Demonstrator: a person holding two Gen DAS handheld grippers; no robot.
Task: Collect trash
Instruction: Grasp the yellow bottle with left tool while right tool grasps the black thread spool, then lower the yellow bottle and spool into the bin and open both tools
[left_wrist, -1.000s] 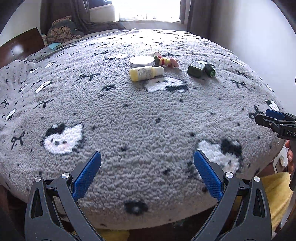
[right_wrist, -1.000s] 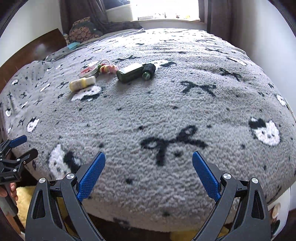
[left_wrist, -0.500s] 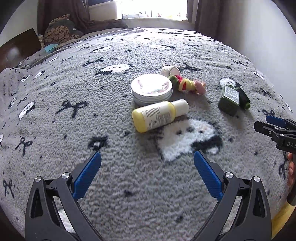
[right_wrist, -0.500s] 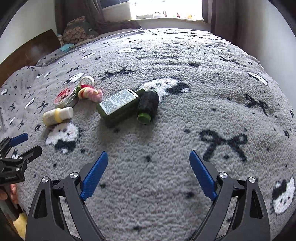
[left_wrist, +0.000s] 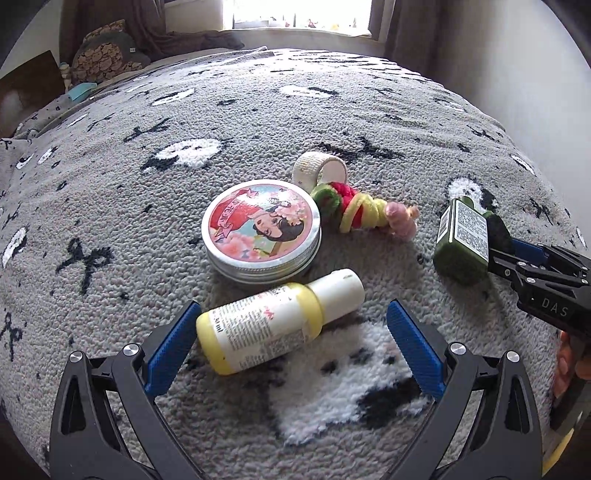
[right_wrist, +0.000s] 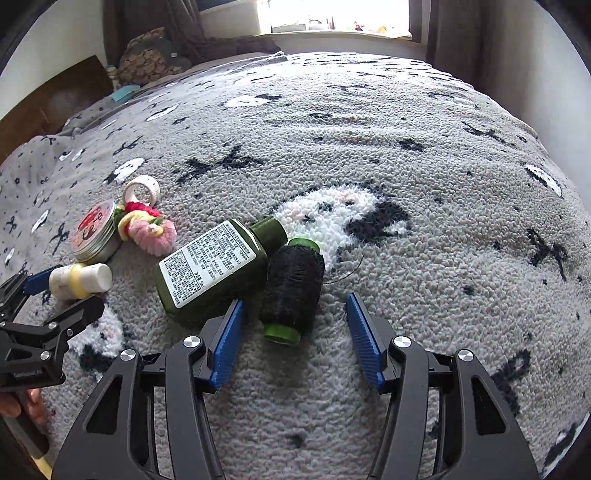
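Yellow plastic marks the small bottle (left_wrist: 273, 325) lying on its side on the bed, white cap toward two o'clock, its base between the blue pads of the left tool (left_wrist: 291, 343), whose jaws stand wide and do not press it. Just beyond it at twelve o'clock sits a round tin (left_wrist: 261, 229) with a painted lid, nearly touching the cap. At two o'clock from the tin lies a bundle of coloured hair ties (left_wrist: 358, 214), and behind that a white tape ring (left_wrist: 319, 170) stands on edge.

In the right wrist view a dark green bottle (right_wrist: 218, 269) lies on its side, label up, touching a spool of black thread (right_wrist: 291, 291) on a green core. The right tool (right_wrist: 295, 332) has just been closing to a middling gap; the near end of the spool lies between its pads, untouched, and the left pad is just beside the green bottle's base.

The bed is covered by a grey fleecy blanket (right_wrist: 424, 155) with black bows and white cat faces. At twelve o'clock is a bright window (left_wrist: 295, 14) with dark curtains (left_wrist: 406, 33); at ten o'clock, a patterned cushion (left_wrist: 99, 55) and a wooden headboard (right_wrist: 48, 107).
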